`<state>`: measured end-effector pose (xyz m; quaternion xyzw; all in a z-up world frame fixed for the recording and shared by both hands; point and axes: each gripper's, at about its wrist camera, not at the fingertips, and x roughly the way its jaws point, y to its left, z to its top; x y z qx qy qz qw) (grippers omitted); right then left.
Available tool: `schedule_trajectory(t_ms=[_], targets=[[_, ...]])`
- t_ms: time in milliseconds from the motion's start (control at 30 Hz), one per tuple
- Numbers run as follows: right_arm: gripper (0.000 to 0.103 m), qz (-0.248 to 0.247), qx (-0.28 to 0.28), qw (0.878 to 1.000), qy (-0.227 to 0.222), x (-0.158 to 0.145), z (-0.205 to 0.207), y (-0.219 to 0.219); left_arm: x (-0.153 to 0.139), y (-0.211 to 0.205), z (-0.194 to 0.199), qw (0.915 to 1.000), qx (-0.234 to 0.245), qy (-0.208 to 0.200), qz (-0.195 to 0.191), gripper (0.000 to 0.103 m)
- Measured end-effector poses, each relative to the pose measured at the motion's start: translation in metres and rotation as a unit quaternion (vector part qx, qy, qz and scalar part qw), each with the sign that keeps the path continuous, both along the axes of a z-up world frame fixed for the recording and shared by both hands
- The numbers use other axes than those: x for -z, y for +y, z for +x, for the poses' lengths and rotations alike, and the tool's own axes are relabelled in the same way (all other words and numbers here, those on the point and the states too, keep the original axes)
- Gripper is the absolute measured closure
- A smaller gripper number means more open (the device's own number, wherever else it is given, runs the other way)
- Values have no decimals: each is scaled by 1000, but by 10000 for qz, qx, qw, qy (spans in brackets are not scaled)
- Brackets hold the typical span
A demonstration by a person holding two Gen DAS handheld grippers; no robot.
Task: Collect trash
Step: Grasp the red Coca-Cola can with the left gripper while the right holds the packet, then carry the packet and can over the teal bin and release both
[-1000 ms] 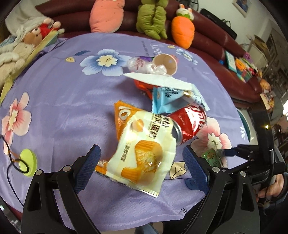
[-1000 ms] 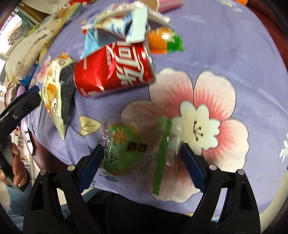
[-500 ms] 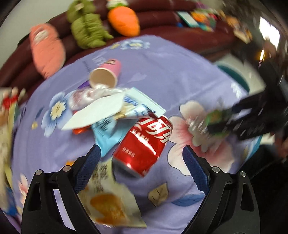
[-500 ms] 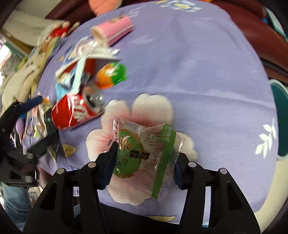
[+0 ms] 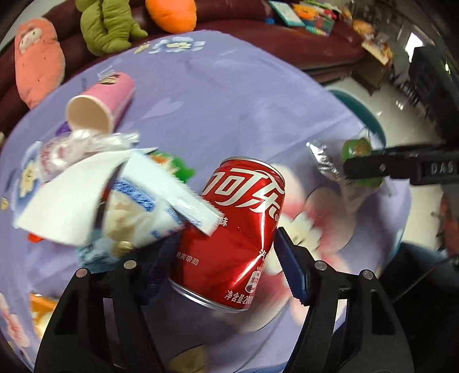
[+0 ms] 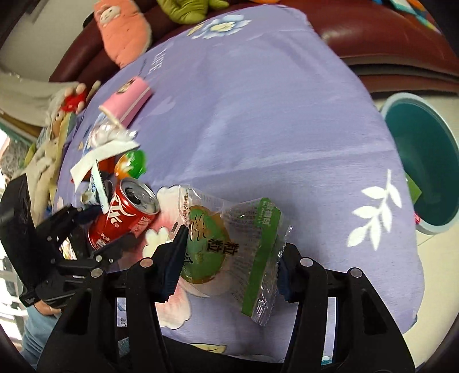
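Right wrist view: right gripper (image 6: 229,255) clamped on green snack packet (image 6: 229,244), near tablecloth's (image 6: 258,100) front edge; teal bin (image 6: 416,163) past right edge, open cloth between. Left gripper (image 5: 221,258) closing around red can (image 5: 238,226), long axis along fingers; pad contact probably made, blurred.

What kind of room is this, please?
Probably a home living room: a dark red sofa with plush toys stands behind a table under a purple floral cloth, and a teal bin is beside it.
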<state>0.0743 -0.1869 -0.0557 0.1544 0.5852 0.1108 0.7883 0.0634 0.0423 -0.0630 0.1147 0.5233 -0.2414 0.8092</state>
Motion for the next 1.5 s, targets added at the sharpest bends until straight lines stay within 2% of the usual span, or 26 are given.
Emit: schedule_trajectory(t_ms=[200, 267, 500, 600, 767, 800, 867, 900, 1000, 1167, 1267, 1433, 1467, 1500], targets=[[52, 79, 249, 9996, -51, 0, 0, -26, 11, -31, 15, 9997, -132, 199, 22, 31], [52, 101, 331, 9994, -66, 0, -2, -36, 15, -36, 19, 9992, -341, 190, -102, 34], [52, 166, 523, 9983, -209, -3, -1, -65, 5, -45, 19, 9948, -788, 265, -580, 35], [52, 258, 595, 9976, -258, -4, 1, -75, -5, -60, 16, 9931, -711, 389, -843, 35], [52, 406, 869, 9943, -457, -14, 1, -103, -16, -86, 14, 9935, -496, 464, -910, 35], [52, 429, 931, 9935, -494, -16, 0, -109, -16, -89, 14, 9921, -489, 555, -1016, 35], [52, 461, 990, 9927, -520, -17, -2, -117, -15, -90, 20, 9835, -484, 899, -1491, 35], [52, 469, 999, 9925, -518, -17, -3, -119, -15, -91, 23, 9816, -495, 954, -1579, 35], [52, 502, 1019, 9924, -470, -13, -5, -125, -9, -99, 23, 9872, -577, 796, -1255, 34], [52, 555, 1063, 9918, -438, -6, -9, -132, 10, -103, 25, 9849, -638, 1105, -1173, 32], [52, 617, 1087, 9913, -410, -2, -11, -135, 9, -98, 27, 9851, -702, 1074, -1148, 22], [52, 683, 1091, 9909, -405, 2, -12, -138, 4, -105, 20, 9907, -587, 881, -860, 20], [52, 695, 1096, 9907, -414, 3, -13, -140, 5, -109, 18, 9921, -552, 846, -748, 26], [52, 703, 1103, 9905, -426, 3, -14, -141, 7, -113, 15, 9936, -518, 789, -618, 37]])
